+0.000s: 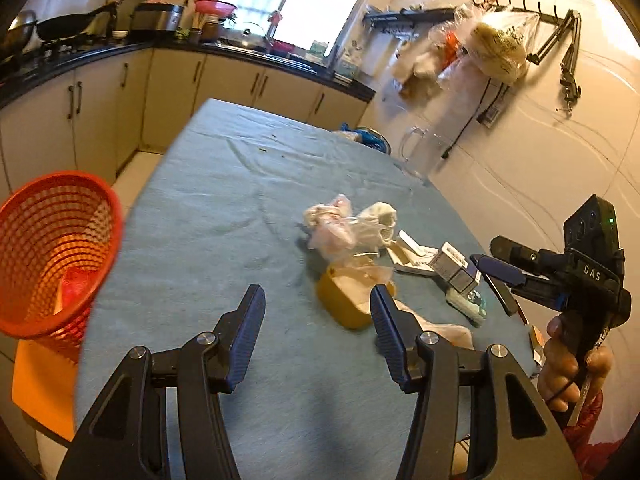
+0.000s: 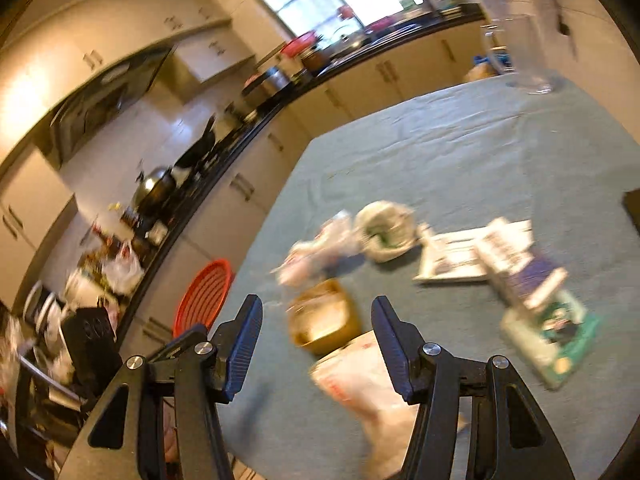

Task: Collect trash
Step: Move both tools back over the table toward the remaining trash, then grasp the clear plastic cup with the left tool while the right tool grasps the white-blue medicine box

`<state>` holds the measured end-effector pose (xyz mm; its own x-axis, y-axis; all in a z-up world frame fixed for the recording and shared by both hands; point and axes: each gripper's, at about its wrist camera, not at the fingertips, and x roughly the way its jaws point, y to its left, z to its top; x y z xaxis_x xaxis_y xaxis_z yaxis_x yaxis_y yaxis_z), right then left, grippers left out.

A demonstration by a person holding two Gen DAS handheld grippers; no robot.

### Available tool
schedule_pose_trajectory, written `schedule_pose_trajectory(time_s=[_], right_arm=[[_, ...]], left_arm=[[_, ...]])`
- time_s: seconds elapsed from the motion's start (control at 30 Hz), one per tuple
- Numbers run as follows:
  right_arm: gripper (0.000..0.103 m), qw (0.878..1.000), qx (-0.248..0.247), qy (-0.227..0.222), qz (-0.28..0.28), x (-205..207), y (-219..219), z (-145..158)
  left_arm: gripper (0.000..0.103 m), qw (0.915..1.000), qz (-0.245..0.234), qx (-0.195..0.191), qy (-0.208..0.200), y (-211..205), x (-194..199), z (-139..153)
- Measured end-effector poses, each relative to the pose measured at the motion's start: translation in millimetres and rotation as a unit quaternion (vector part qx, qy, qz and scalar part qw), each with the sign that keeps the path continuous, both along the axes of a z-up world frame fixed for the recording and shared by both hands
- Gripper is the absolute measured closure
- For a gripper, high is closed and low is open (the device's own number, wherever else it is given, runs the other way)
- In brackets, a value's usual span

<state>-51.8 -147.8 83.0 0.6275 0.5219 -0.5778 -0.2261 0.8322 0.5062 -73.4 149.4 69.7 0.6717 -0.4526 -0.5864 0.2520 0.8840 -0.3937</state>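
A pile of trash lies on the teal-covered table (image 1: 224, 208): a yellow tub (image 1: 344, 304), crumpled plastic wrap (image 1: 332, 228), a white wad (image 1: 380, 214), small cartons (image 1: 454, 268) and a white plastic bag (image 2: 360, 384). An orange mesh basket (image 1: 52, 256) stands off the table's left edge. My left gripper (image 1: 318, 296) hovers open just short of the tub, holding nothing. My right gripper (image 2: 316, 304) is open too. The yellow tub (image 2: 324, 320) shows beyond its fingers, untouched. In the left wrist view a hand (image 1: 568, 364) holds the right gripper (image 1: 496, 280) over the cartons.
A clear glass pitcher (image 1: 420, 152) stands at the table's far right, with a blue bundle (image 1: 372, 138) beside it. Bags (image 1: 492, 48) hang on the right wall. Kitchen counters (image 1: 132, 46) run behind. The basket rests on an orange stool (image 1: 44, 392).
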Motion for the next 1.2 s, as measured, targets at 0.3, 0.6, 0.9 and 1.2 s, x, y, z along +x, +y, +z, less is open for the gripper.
schedule_pose_trajectory(time_s=[0.3, 0.6, 0.9, 1.2], right_arm=[[0.042, 0.999, 0.021, 0.0, -0.039, 8, -50, 0], [0.042, 0.997, 0.022, 0.003, -0.075, 14, -84, -5], [0.031, 0.995, -0.035, 0.012, -0.091, 31, -95, -11], [0.024, 0.983, -0.177, 0.013, -0.036, 46, -68, -25]], left_arm=[[0.05, 0.9933, -0.037, -0.086, 0.067, -21, 50, -4], [0.072, 0.9938, -0.034, -0.049, 0.093, -56, 75, -17], [0.089, 0.9946, -0.045, -0.048, 0.08, -60, 73, -22], [0.089, 0.9965, -0.072, -0.037, 0.019, -62, 52, 2]])
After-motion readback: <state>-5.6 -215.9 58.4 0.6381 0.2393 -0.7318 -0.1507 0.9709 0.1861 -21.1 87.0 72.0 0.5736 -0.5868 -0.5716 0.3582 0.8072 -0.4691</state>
